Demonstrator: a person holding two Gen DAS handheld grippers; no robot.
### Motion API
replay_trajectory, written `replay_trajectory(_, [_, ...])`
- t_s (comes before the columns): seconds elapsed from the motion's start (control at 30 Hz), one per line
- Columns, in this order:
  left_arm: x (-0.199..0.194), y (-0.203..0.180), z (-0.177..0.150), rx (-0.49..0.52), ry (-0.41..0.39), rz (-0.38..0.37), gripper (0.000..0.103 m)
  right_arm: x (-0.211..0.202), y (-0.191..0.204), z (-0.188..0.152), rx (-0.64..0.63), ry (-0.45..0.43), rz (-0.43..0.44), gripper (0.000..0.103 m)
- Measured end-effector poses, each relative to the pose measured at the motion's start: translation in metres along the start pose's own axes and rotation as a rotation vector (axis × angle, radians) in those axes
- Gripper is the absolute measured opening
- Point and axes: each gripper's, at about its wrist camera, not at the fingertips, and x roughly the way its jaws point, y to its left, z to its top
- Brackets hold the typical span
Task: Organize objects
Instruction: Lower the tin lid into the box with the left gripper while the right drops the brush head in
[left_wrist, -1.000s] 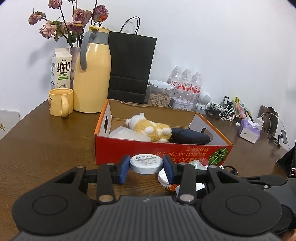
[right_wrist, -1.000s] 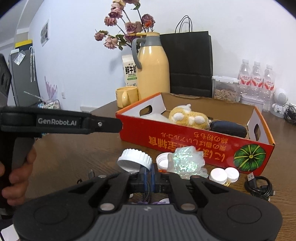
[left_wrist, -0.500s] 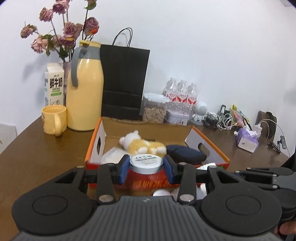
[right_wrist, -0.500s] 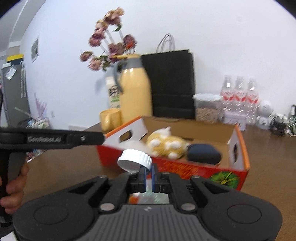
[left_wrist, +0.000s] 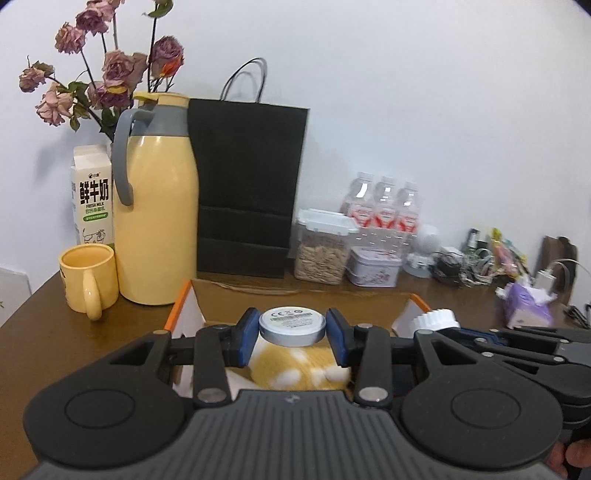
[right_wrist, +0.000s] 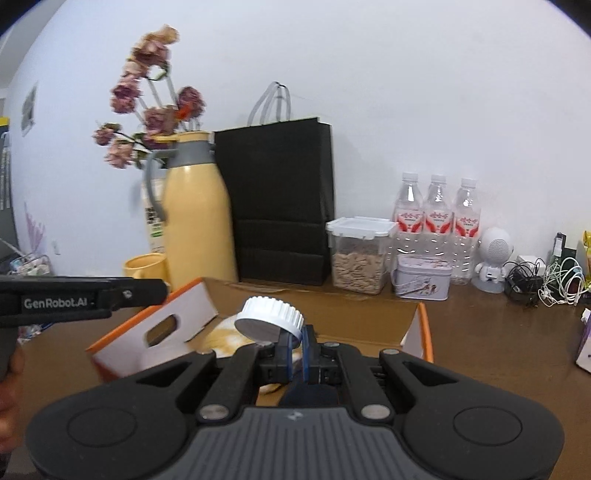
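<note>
The left gripper (left_wrist: 292, 334) is pinching a round silver tin (left_wrist: 292, 325) between its two blue pads (left_wrist: 246, 336), one pad pressing on each side, the tin's labelled face turned upward. The tin is hanging above the open cardboard box (left_wrist: 186, 314), directly over a yellow-and-white plush toy (left_wrist: 295, 371) that is lying inside it.

The right gripper (right_wrist: 294, 349) is pressing its pads nearly together on the rim of a white ribbed jar lid (right_wrist: 269, 320); the lid is tilting up and to the left of the pads, its flat inside facing the camera. It is hovering over the same box (right_wrist: 184, 317), above the plush toy (right_wrist: 225, 334) and a dark pouch (right_wrist: 310, 395) just below the fingers. In the left wrist view that lid (left_wrist: 436, 320) is showing at the right, beside the box's far corner.

Beyond the box, a yellow mug (left_wrist: 88, 282), a yellow thermos jug (left_wrist: 157, 221), a milk carton (left_wrist: 92, 195), a black paper bag (left_wrist: 247, 192), a clear food container (left_wrist: 323, 251) and three water bottles (left_wrist: 384, 206) are standing along the wall on the brown table (left_wrist: 74, 350).
</note>
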Motion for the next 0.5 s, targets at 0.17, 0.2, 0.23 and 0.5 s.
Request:
replay_trajectory(0.17, [0.035, 0.011, -0.005, -0.025, 0.03, 0.047, 0.04, 0.036, -0.016, -0.008, 0.042, 0.023, -0.051, 0.004])
replay_trajectory(0.2, [0.041, 0.012, -0.007, -0.02, 0.043, 0.048, 0.04, 0.04, -0.017, -0.011, 0.041, 0.034, -0.053, 0.004])
replay_trajectory(0.23, [0.045, 0.013, -0.01, -0.017, 0.057, 0.048, 0.04, 0.044, -0.018, -0.014, 0.042, 0.049, -0.047, 0.004])
replay_trajectory(0.5, [0.048, 0.007, -0.025, 0.039, 0.078, 0.075, 0.047, 0.049, -0.017, -0.022, 0.035, 0.079, -0.04, 0.006])
